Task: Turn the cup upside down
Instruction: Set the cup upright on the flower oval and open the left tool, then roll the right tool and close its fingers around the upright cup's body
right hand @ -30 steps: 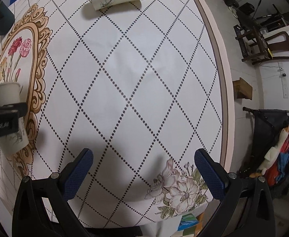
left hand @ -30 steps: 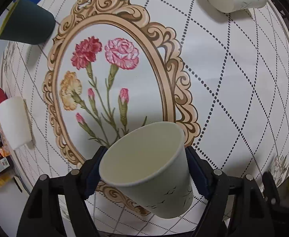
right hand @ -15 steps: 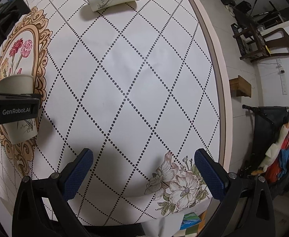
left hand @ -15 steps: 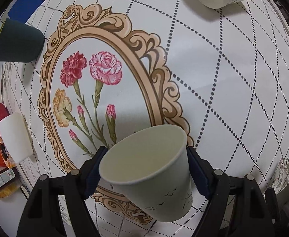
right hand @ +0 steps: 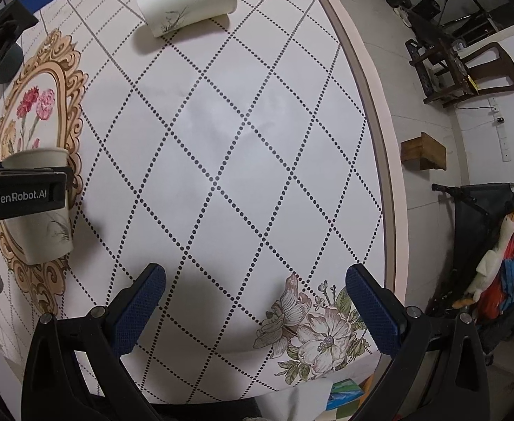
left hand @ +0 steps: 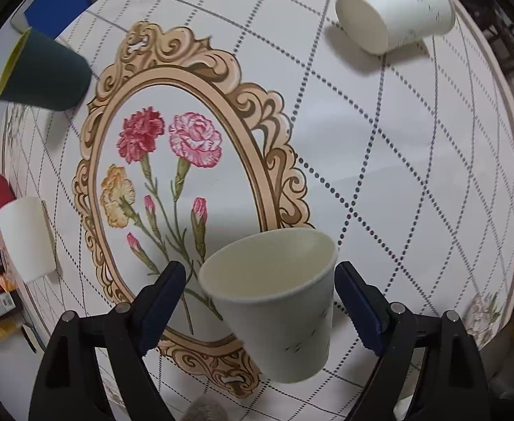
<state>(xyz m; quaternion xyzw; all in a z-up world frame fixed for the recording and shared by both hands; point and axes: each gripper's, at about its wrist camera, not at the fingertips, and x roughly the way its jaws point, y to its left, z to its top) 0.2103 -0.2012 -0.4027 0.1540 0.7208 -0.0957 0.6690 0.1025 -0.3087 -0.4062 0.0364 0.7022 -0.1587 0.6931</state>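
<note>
The left gripper [left hand: 260,301] is now standing wide, its blue pads clear of the cup [left hand: 274,301] on both sides, where half a second ago they were pressed against its walls. The cup is sitting in the lower centre of the left view, mouth up and leaning slightly, on the lower curl of the printed frame [left hand: 193,80] on the table [left hand: 415,182]. In the right view it is showing at the left edge, base apparently on the cloth. So the cup looks released upright, and the flip is not yet done; I judge a fresh grasp is needed. The right gripper [right hand: 257,301] is hanging wide and empty over the lower part of the table.
</note>
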